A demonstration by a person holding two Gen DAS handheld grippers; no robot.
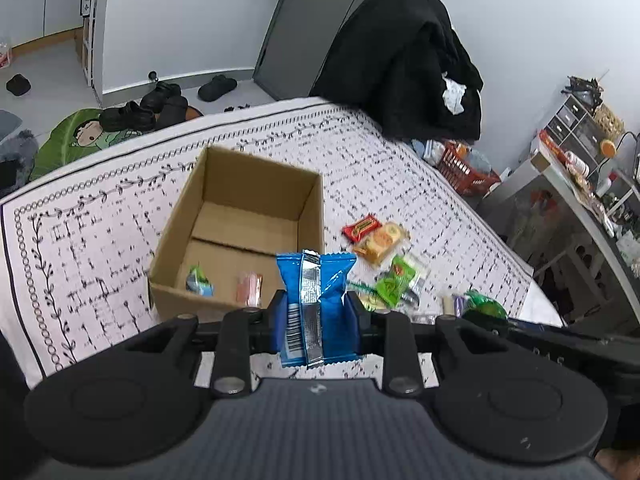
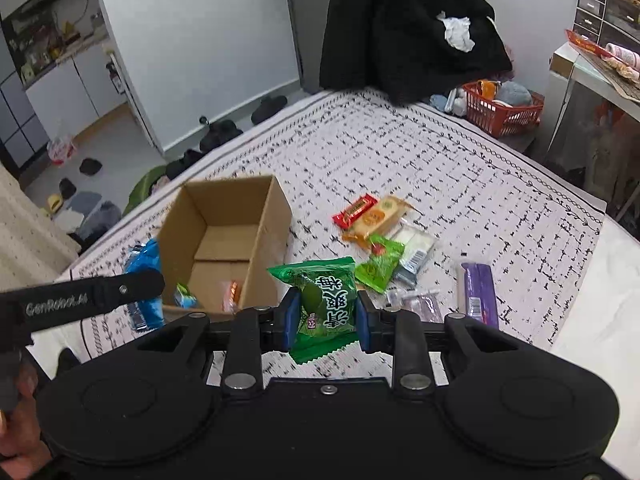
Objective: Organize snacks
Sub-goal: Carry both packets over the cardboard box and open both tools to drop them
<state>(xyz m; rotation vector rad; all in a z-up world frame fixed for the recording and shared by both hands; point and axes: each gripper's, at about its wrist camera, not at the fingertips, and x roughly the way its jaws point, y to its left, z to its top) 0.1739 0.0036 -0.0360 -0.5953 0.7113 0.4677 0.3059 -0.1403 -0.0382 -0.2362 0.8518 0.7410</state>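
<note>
Left gripper (image 1: 316, 312) clamped on blue snack packet (image 1: 314, 296), pads pressing both sides, packet upright with silver seam facing camera. Right gripper (image 2: 326, 312) clamped on green snack packet (image 2: 326, 300), held upright, lower crimped edge hanging below the pads. Both packets clear of the patterned cloth (image 1: 100, 216), neither yet over the cardboard box (image 1: 244, 236). Box open-topped, two small snacks already on its floor near the front wall. Remaining loose snacks on the cloth just beside the box: red packet (image 2: 354, 210), orange biscuit pack (image 2: 378, 218), smaller green packet (image 2: 378, 266), purple bar (image 2: 478, 290), several clear-wrapped pieces. Judged step: carrying both packets to the box for release. Risks noted: both grips on soft, air-filled bags, so slippage or rotation likely under a quick swing; green packet gripped across its middle with the lower part free, prone to catching on the box's near rim. Two grippers converging on one small opening, collision or mutual blocking possible unless staggered. Light box unsecured on cloth, liable to slide or tip if a rim is struck. Early release likely to drop a packet outside, beside the box.
</note>
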